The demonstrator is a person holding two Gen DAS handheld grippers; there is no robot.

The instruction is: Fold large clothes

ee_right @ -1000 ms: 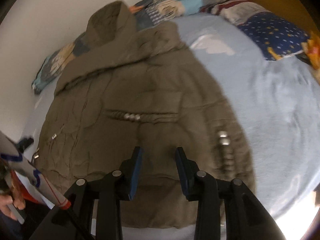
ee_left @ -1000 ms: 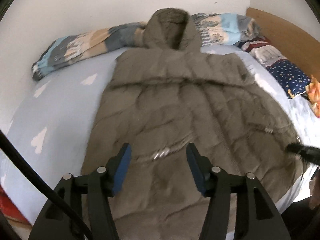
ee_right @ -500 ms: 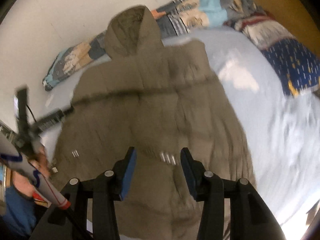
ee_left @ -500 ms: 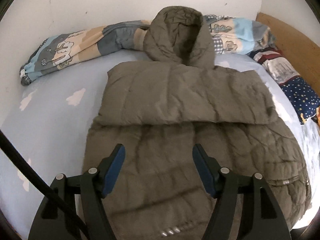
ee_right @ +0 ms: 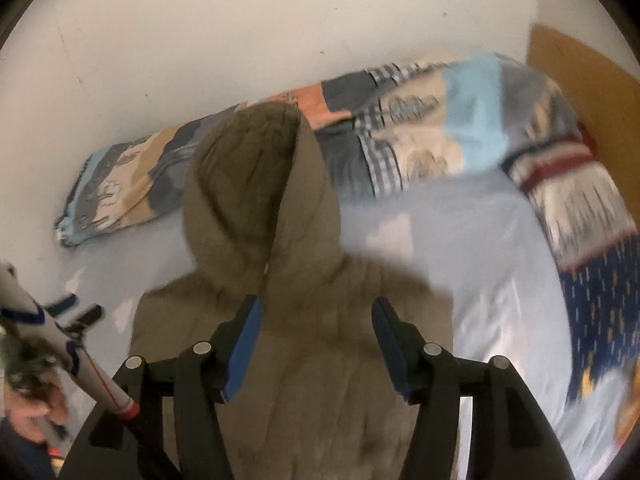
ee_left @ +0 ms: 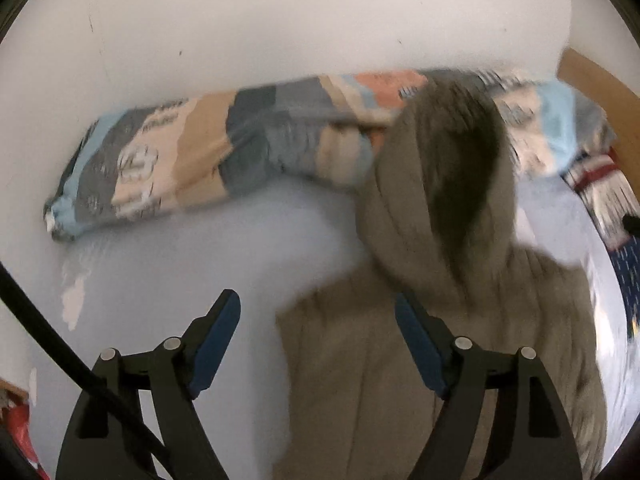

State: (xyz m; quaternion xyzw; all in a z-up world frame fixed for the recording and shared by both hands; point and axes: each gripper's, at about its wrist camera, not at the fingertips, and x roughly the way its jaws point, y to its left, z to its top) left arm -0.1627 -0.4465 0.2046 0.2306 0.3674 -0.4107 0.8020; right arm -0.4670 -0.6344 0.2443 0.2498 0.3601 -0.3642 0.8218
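Observation:
An olive-brown hooded puffer coat (ee_left: 440,344) lies flat on a pale blue bed sheet (ee_left: 168,280), hood (ee_left: 436,184) towards the wall. It also shows in the right wrist view (ee_right: 312,312), with its hood (ee_right: 256,184). My left gripper (ee_left: 318,312) is open and empty, over the coat's left shoulder edge. My right gripper (ee_right: 316,316) is open and empty, above the coat just below the hood. Both views are motion blurred.
A rolled patchwork quilt (ee_left: 208,160) lies along the white wall behind the hood. Patterned pillows (ee_right: 592,280) sit at the right by a wooden headboard (ee_right: 576,64). The other gripper's handle and a hand (ee_right: 36,364) show at the left.
Both grippers have moved forward along the coat from its hem to the shoulders and hood. Both stay open and empty. The coat has not moved.

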